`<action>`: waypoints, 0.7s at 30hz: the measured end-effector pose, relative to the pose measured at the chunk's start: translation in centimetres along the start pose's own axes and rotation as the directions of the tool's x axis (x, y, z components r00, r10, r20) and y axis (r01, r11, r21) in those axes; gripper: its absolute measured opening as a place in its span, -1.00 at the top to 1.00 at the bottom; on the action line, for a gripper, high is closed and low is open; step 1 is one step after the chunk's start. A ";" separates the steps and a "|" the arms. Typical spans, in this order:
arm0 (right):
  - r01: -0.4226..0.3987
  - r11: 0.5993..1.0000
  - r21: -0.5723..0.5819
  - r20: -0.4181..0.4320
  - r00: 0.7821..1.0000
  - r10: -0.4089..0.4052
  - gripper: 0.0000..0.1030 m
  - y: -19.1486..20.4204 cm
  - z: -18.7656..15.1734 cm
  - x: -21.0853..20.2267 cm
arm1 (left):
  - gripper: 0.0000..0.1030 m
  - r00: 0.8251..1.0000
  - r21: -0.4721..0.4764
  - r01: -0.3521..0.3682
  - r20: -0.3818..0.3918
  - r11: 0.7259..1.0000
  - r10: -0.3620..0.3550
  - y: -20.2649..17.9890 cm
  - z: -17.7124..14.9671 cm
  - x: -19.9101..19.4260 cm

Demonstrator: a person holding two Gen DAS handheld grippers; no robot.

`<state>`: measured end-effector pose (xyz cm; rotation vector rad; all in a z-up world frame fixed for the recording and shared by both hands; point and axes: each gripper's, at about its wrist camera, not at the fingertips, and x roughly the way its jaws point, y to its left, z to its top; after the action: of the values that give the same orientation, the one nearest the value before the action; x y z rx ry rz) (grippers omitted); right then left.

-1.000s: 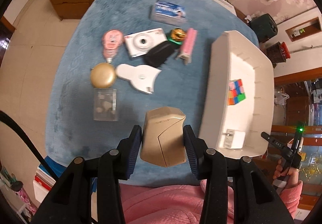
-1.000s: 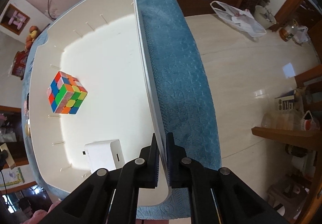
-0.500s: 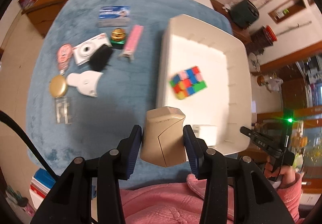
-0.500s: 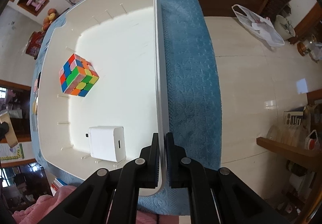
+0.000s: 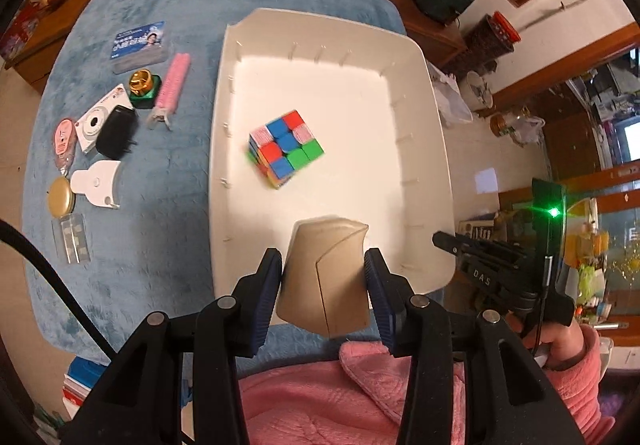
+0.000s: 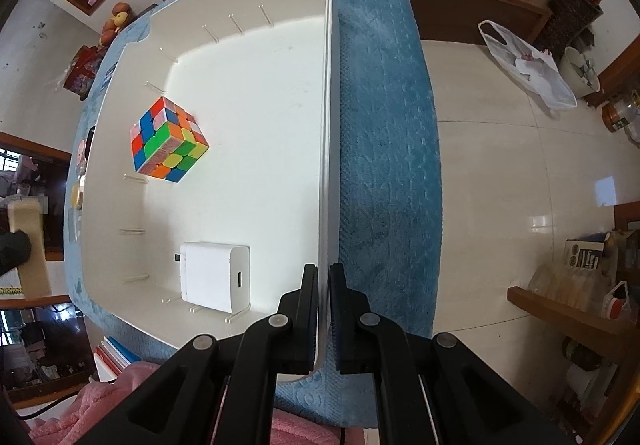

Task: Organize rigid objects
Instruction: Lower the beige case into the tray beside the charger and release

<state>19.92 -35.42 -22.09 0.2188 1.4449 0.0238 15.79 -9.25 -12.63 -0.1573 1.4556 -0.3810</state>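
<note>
Left wrist view: left gripper (image 5: 324, 287) is clamped on a beige box (image 5: 325, 281), held over the near end of the white tray (image 5: 424, 93), where a cube (image 5: 285, 148) lies. "DAS" reads on the right gripper (image 5: 486, 271).

Right wrist view: right gripper (image 6: 323, 311) pinches the tray wall, jaws nearly closed. Risk: releasing the box onto the charger (image 6: 216, 277).

The tray (image 5: 224, 149) sits on the desk's (image 5: 168, 205) right side. Inside it, the Rubik's cube (image 5: 285, 147) lies mid-floor, the charger (image 6: 216, 276) by the near wall. A camera (image 5: 96, 123) lies left of the tray.
</note>
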 end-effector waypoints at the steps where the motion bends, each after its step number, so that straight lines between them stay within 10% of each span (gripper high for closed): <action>1: 0.000 1.000 0.005 -0.002 1.000 0.000 0.89 0.0 0.0 0.0 | 0.10 1.000 0.006 -0.007 -0.004 1.000 0.007 -0.2 -0.1 0.1; 21: 0.023 0.998 0.067 -0.024 0.999 -0.021 0.89 0.0 0.0 0.4 | -0.28 0.995 -0.048 -0.086 0.045 0.995 0.089 3.0 -0.8 -0.7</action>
<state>19.93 -35.37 -22.46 0.2586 1.4723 -0.0402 15.46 -6.13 -13.05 -0.1382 1.4207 -0.2708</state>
